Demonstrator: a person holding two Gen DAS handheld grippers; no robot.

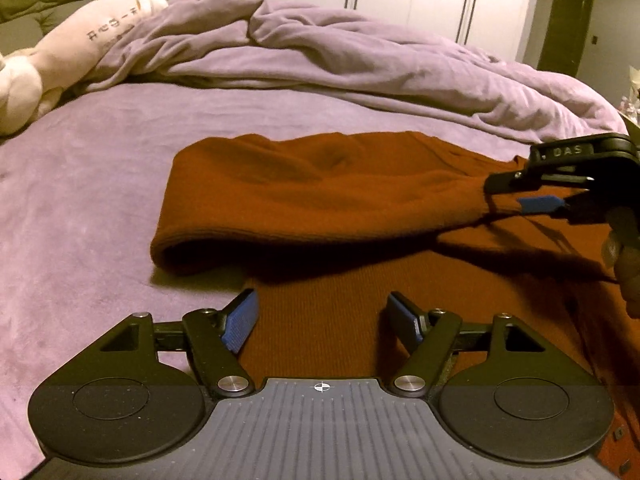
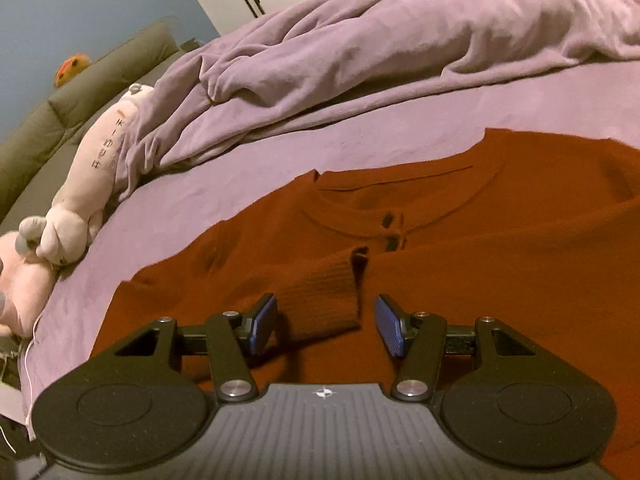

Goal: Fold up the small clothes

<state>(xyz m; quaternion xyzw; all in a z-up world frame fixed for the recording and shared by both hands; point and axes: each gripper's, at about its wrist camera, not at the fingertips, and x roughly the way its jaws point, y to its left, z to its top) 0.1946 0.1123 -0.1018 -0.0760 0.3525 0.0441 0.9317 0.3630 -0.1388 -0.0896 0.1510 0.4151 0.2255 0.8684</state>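
A rust-red ribbed sweater (image 2: 500, 264) lies on lilac bedding (image 1: 100, 184); the gripper pads (image 2: 264, 322) are blue.

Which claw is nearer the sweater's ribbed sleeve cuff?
Right. The right claw is open around the sleeve cuff. The left claw is open over the sweater body, away from it.

Rust-red knit sweater (image 2: 480, 264) lying flat, buttoned neckline up, one sleeve (image 1: 320, 192) folded across its body

Rust-red knit sweater (image 2: 500, 248) is lying on purple-sheeted bed (image 1: 80, 200), crumpled purple duvet (image 1: 340, 52) behind it, pale plush toy (image 2: 84, 188) lying at left; sweater's ribbed cuff (image 2: 324, 296) is resting on its front.
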